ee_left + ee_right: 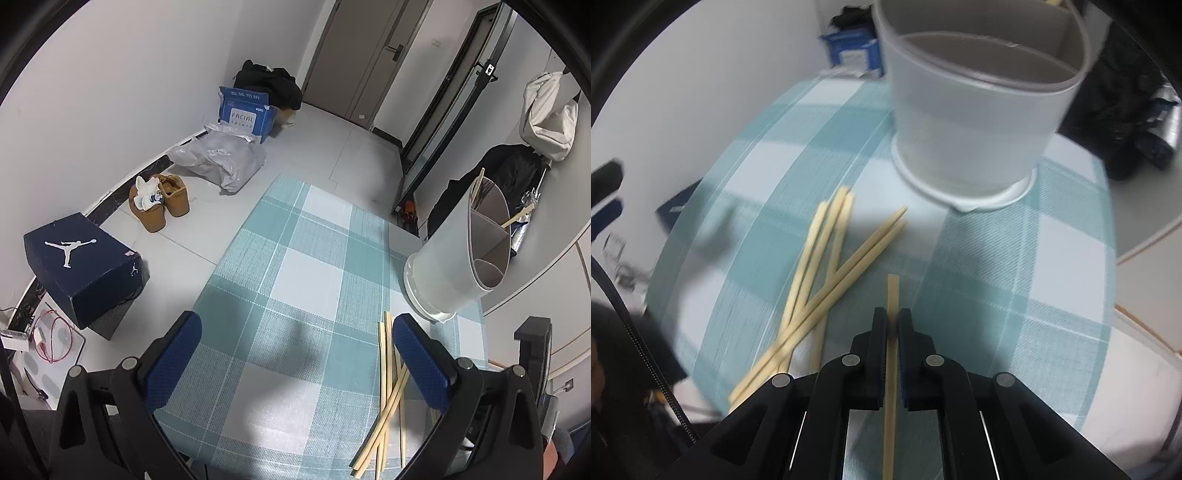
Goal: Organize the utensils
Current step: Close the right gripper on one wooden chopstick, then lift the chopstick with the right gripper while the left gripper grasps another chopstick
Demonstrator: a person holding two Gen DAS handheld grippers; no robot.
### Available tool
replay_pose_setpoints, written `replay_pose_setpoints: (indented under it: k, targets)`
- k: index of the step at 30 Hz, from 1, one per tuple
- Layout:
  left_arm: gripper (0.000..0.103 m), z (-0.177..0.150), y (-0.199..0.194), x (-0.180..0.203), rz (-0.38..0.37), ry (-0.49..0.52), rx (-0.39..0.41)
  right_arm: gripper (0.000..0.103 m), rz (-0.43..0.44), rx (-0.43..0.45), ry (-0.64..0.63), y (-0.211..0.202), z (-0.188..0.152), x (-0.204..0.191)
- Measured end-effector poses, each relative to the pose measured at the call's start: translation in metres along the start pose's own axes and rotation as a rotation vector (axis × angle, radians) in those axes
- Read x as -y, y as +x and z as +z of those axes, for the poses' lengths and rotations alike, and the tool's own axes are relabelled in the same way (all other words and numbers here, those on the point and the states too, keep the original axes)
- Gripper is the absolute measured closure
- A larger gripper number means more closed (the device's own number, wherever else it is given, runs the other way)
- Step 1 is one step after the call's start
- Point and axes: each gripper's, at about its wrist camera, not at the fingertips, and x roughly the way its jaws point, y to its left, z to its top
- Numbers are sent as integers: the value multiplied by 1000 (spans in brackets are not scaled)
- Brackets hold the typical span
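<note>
A white divided utensil holder (456,251) stands at the right of the checked tablecloth (295,280), with a few chopsticks inside it (517,218). Several loose wooden chopsticks (388,391) lie on the cloth in front of it. My left gripper (297,354) is open and empty, hovering over the cloth left of the pile. In the right wrist view my right gripper (892,317) is shut on one chopstick (892,291), held lengthwise just above the cloth. The pile (827,266) lies to its left and the holder (975,110) stands ahead.
On the floor left of the table are a dark shoe box (85,266), brown shoes (159,203), a plastic bag (221,158) and a blue carton (245,110). Dark clothing (495,181) hangs behind the holder. The table's right edge (1115,258) is close.
</note>
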Motion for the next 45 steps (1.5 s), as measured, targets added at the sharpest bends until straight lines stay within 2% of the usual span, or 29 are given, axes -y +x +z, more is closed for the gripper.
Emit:
replay_pose_setpoints:
  k: [3,5,10,11,12,17,22,26,30,34,41,45]
  targets:
    - [2,-2,3,1,5,2,-13,91,7,-20,-21,3,0,0]
    - [2,-4,6,1,16,9,-26,81,5,-26,-22,5,3,1]
    - [2,-8,13,6,32,43,-45,78,32,-24,-58,8,13,-1]
    - [2,-8,14,7,24,44,-48,82,41,-24,-54,8,14,0]
    - [2,-8,16,9,13,48,-52,96,52,-25,-46,8,14,2]
    - [2,-12,29,26,28,126,-96,98,97,11,2,4,10,17]
    - [2,-24,58,48,62,269,-231,98,230,131,232,-18,11,60]
    - [2,-28,68,51,84,250,-270,98,303,197,358,-32,4,89]
    - [2,-32,76,53,82,210,-307,98,424,263,459,-50,-5,118]
    - [2,-40,81,62,132,230,-318,98,443,309,467,-64,-14,133]
    - [1,-49,86,75,205,285,-337,98,450,324,444,-62,-8,120]
    - [1,-46,86,75,210,271,-345,98,446,356,426,-69,-10,119]
